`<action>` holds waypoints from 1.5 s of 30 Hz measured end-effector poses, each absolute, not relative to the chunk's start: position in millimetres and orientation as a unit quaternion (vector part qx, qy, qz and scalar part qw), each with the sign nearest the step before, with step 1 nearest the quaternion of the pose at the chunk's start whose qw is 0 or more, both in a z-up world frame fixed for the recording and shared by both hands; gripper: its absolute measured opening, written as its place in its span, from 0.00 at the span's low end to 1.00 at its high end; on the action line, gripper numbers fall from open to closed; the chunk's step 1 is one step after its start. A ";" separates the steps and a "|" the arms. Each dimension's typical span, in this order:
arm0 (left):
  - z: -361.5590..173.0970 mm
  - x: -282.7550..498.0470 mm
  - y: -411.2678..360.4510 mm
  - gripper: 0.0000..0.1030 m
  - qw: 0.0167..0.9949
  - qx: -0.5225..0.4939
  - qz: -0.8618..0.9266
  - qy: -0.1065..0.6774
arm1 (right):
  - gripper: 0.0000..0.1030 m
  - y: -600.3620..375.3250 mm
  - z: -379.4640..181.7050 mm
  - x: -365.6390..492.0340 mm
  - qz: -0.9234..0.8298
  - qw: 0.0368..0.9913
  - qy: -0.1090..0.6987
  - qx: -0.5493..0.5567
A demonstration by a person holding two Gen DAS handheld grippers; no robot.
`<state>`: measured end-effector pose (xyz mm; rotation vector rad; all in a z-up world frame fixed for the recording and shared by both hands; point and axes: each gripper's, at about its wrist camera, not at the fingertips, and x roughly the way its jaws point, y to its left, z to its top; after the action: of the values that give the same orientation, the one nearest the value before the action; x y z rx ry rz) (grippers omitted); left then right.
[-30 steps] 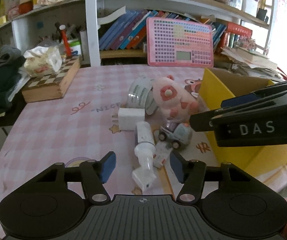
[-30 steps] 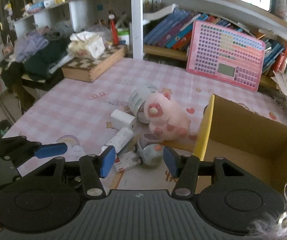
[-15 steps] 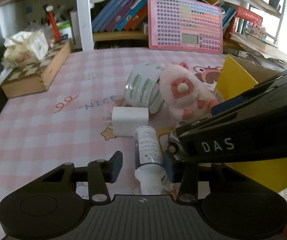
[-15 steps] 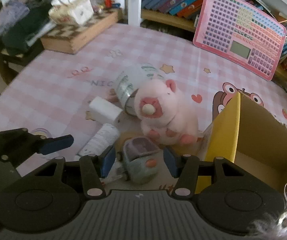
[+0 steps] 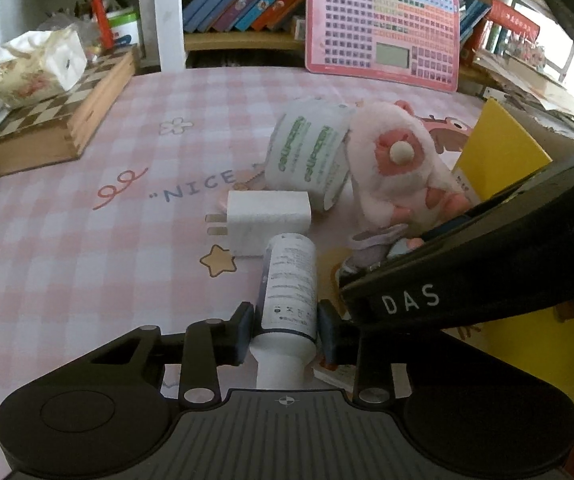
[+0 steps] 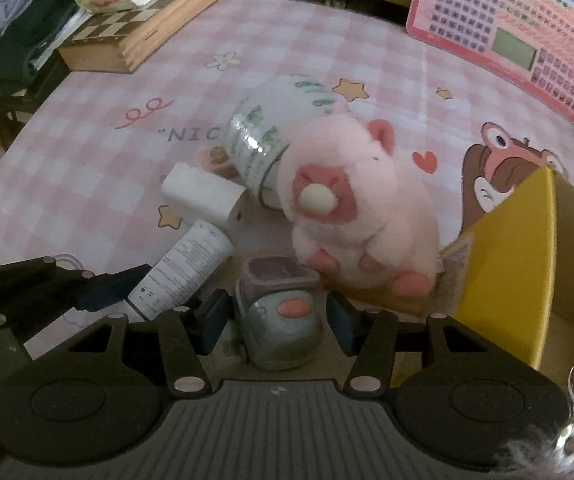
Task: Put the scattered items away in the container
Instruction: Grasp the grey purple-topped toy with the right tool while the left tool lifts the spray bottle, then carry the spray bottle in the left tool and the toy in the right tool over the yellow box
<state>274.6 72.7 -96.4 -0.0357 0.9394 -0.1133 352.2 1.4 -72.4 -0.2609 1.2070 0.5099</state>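
Left wrist view: my left gripper (image 5: 285, 330) has just been closing and its pads now press both sides of the white tube (image 5: 289, 286), which lies flat on the pink checked tablecloth (image 5: 87, 240), cap toward me, far end touching the white charger (image 5: 269, 216). Right wrist view: my right gripper (image 6: 277, 322) sits roughly half open, straddling the small toy car (image 6: 281, 316); gaps show on both sides, nothing gripped. The pink plush (image 6: 351, 208) leans against the tape roll (image 6: 271, 140) mid-surface. The yellow box (image 6: 527, 248) stands at the surface's right edge.
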 end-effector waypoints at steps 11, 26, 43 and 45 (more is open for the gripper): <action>-87.1 271.8 85.7 0.30 0.894 -0.053 -0.057 0.442 | 0.39 -11.2 -60.7 354.9 0.260 0.795 0.542 -0.084; -21.4 221.2 108.9 0.30 0.924 -0.098 -0.098 0.357 | 0.39 -49.1 10.7 303.5 0.264 0.863 0.431 -0.019; 16.3 130.8 126.0 0.30 0.927 -0.108 -0.170 0.316 | 0.39 -80.6 28.2 186.2 0.226 0.890 0.396 -0.007; 20.1 123.1 127.2 0.30 0.927 -0.108 -0.178 0.312 | 0.39 -85.8 27.3 173.6 0.215 0.895 0.392 -0.008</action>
<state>123.1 127.2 20.1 -0.2204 0.6404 -0.3642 173.6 -85.8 27.3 -0.0156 0.8122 0.4452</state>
